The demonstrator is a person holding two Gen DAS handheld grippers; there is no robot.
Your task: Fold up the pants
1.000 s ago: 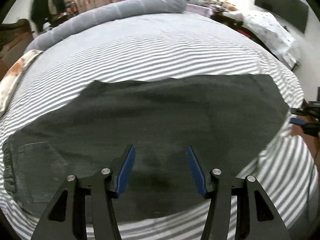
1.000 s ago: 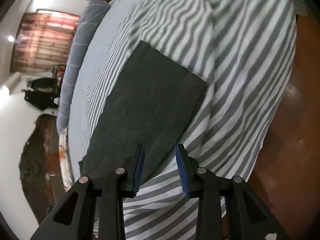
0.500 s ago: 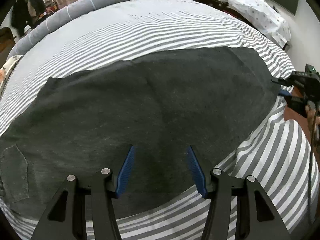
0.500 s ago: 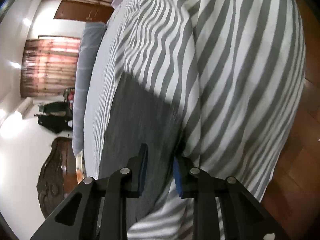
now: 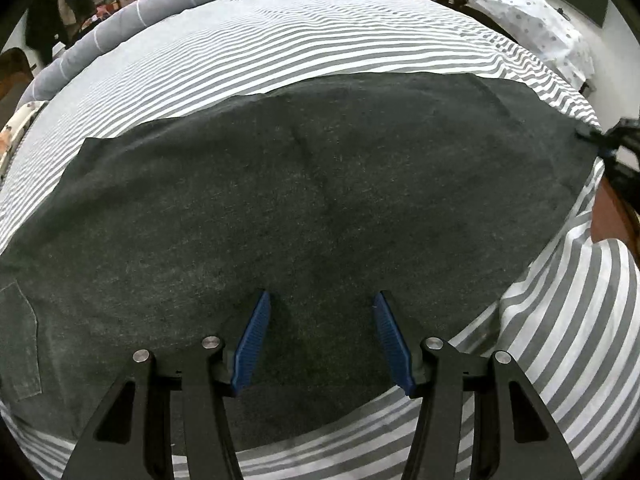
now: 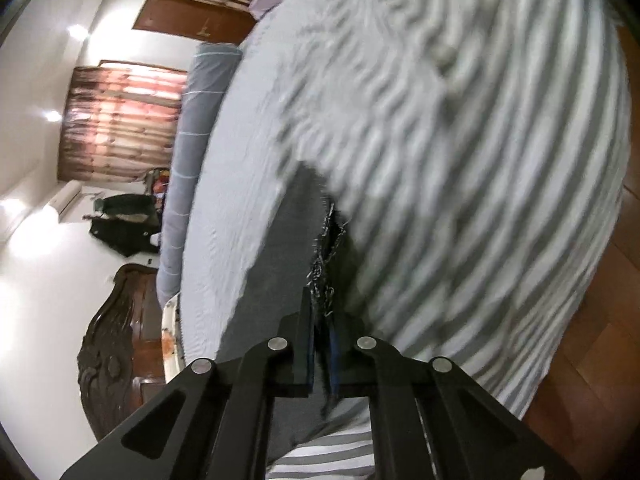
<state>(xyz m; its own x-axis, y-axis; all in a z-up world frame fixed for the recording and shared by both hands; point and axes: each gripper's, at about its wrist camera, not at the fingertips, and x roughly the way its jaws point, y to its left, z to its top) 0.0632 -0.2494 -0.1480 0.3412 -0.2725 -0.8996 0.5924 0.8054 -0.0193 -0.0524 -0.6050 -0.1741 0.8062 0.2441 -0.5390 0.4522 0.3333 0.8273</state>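
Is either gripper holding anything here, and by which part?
The right gripper is shut on the frayed hem of the dark grey pants. The left gripper is open above them, holding nothing.

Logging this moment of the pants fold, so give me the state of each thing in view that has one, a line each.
pants: spread flat on the bed, not yet folded, frayed hem end pinched
right gripper: shut on the pants' frayed hem
left gripper: open, over the pants near their front edge, gripping nothing
striped bedsheet: spread over the bed, lightly rumpled
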